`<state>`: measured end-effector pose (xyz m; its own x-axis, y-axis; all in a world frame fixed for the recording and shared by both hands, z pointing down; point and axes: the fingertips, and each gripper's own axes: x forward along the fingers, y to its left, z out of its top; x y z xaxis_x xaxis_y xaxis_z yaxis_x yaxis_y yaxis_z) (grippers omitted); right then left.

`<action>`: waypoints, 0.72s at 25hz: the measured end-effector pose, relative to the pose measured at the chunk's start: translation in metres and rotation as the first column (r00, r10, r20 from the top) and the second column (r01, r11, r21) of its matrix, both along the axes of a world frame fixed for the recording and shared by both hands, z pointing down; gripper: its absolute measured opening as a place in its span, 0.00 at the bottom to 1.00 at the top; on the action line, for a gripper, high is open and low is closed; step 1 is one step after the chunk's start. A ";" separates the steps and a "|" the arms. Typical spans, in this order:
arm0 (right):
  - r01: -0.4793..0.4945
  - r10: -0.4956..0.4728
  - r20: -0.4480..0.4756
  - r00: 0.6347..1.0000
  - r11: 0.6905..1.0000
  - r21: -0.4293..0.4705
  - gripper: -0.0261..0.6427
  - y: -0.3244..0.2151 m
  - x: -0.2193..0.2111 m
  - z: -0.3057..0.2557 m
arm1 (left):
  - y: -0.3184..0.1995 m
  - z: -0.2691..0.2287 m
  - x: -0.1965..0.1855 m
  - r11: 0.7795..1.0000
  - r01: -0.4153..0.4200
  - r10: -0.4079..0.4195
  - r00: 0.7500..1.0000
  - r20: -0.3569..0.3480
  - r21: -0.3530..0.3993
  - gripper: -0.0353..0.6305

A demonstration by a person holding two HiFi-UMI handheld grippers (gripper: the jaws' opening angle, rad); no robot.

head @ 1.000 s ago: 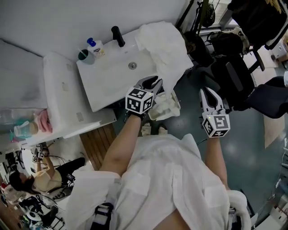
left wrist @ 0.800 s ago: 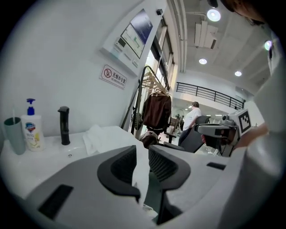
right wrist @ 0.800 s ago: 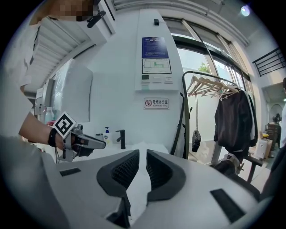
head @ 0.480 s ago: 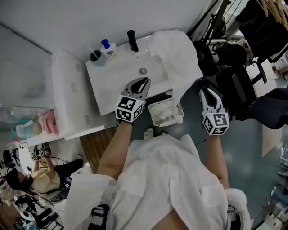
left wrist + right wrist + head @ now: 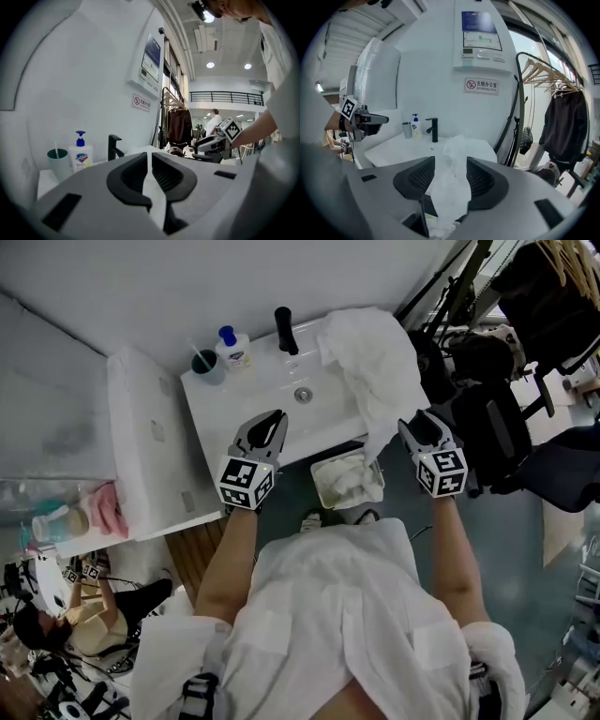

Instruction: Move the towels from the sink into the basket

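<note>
A large white towel [image 5: 370, 357] lies over the right end of the white sink [image 5: 244, 395], and its tail hangs down to the small basket [image 5: 316, 484] on the floor. More white cloth [image 5: 353, 482] fills the basket. My left gripper [image 5: 269, 418] hovers over the sink's front edge, shut and empty; its jaws [image 5: 150, 157] show only the basin behind them. My right gripper [image 5: 411, 424] is just right of the hanging tail with its jaws opening. The towel [image 5: 452, 178] shows through that gap [image 5: 451, 161], and the pads do not press on it.
A black faucet [image 5: 283, 329], a soap bottle [image 5: 232, 347] and a green cup [image 5: 206, 362] stand along the sink's back. A white counter [image 5: 141, 437] adjoins on the left. Dark bags and a chair [image 5: 487, 418] crowd the right, by a rack with a dark coat [image 5: 565, 126].
My left gripper slid left, away from the towel, to the sink's front edge. My right gripper rose toward the hanging towel and its jaws spread apart.
</note>
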<state>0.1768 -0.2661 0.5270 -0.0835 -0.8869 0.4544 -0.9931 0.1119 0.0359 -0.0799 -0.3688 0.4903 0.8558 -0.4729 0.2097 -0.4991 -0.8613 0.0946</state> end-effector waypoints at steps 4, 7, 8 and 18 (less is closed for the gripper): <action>0.042 -0.047 -0.040 0.998 0.993 -0.107 0.38 -0.019 0.016 0.029 | -0.001 0.013 -0.003 0.999 0.019 -0.019 1.000 0.008 -0.032 0.11; 0.062 -0.074 -0.061 0.995 0.981 -0.183 0.41 -0.033 0.033 0.053 | -0.003 0.018 0.000 0.998 0.052 -0.052 0.999 0.011 -0.043 0.11; 0.067 -0.082 -0.066 0.994 0.976 -0.206 0.44 -0.038 0.039 0.061 | -0.003 0.019 0.003 0.997 0.065 -0.064 0.998 0.013 -0.046 0.11; 0.159 -0.189 -0.054 0.980 0.923 -0.351 0.53 -0.084 0.077 0.131 | 0.010 0.028 0.063 0.989 0.138 -0.135 0.990 0.050 -0.061 0.11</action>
